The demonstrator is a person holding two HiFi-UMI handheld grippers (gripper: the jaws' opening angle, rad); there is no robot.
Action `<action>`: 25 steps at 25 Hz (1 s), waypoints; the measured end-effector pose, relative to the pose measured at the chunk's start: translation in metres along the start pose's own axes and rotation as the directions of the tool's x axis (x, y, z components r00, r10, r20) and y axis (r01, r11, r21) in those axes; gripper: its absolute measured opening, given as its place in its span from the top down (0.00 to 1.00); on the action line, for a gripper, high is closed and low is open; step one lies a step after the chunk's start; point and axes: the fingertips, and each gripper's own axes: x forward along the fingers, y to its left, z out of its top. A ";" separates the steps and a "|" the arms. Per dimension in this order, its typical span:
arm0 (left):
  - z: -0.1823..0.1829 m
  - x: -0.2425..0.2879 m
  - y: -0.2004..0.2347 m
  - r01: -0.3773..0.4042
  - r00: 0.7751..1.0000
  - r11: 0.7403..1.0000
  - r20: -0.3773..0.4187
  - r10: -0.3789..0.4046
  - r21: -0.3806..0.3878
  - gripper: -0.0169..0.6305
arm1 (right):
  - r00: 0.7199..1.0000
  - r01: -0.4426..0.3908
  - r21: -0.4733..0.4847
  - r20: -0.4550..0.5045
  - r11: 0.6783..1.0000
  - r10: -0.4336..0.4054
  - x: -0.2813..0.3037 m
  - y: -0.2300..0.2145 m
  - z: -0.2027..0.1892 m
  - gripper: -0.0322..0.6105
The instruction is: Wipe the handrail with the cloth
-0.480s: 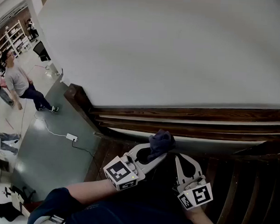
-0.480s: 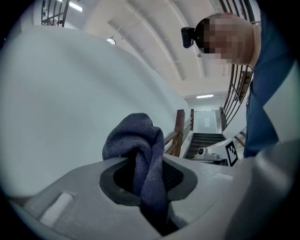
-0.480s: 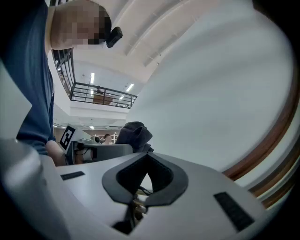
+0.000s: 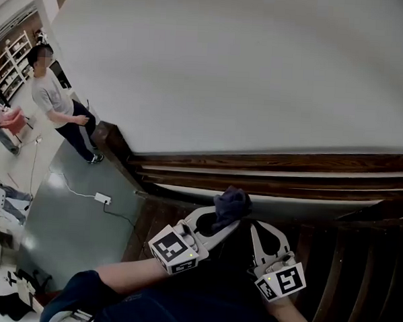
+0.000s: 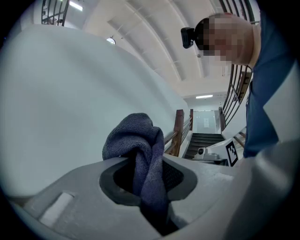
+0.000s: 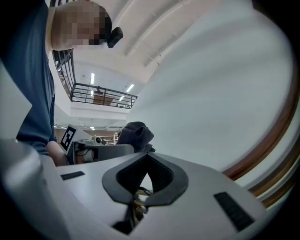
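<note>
A dark wooden handrail [image 4: 275,161] runs along the foot of the white wall, just ahead of both grippers. My left gripper [image 4: 224,219] is shut on a dark blue cloth [image 4: 232,201], whose bunched end sticks out past the jaw tips close to the rail's lower mouldings. In the left gripper view the cloth [image 5: 139,143] hangs pinched between the jaws of that gripper [image 5: 148,165]. My right gripper [image 4: 257,228] sits beside it on the right, shut with nothing in it. The right gripper view shows the closed tips of that gripper [image 6: 145,157], the cloth [image 6: 135,132] beyond, and the rail [image 6: 277,138] at the right.
The white wall [image 4: 260,72] fills the upper view. A newel post [image 4: 110,135] ends the rail at the left. Below it, a person [image 4: 56,102] stands on the floor near a white power strip [image 4: 103,198] with a cable. Dark wooden stairs [image 4: 357,266] lie to the right.
Both grippers and the cloth stay where they were. The person on the lower floor has walked closer to the foot of the stairs.
</note>
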 end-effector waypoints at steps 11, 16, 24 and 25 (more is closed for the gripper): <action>-0.001 -0.003 -0.004 0.013 1.000 1.000 0.012 -0.013 -0.001 0.85 | 1.000 0.011 -0.007 0.008 1.000 -0.011 -0.005 0.003 0.002 0.94; 0.002 0.000 0.000 0.009 1.000 1.000 0.017 -0.009 -0.016 0.85 | 1.000 0.019 -0.008 0.003 1.000 -0.019 -0.007 0.000 0.004 0.94; -0.002 0.023 0.012 0.008 1.000 1.000 -0.003 -0.008 -0.029 0.85 | 0.999 0.036 0.023 -0.014 0.999 -0.036 -0.002 -0.029 -0.001 0.94; -0.004 0.027 0.016 0.003 1.000 1.000 -0.006 -0.003 -0.031 0.85 | 0.999 0.036 0.027 -0.017 0.999 -0.036 0.001 -0.034 -0.002 0.94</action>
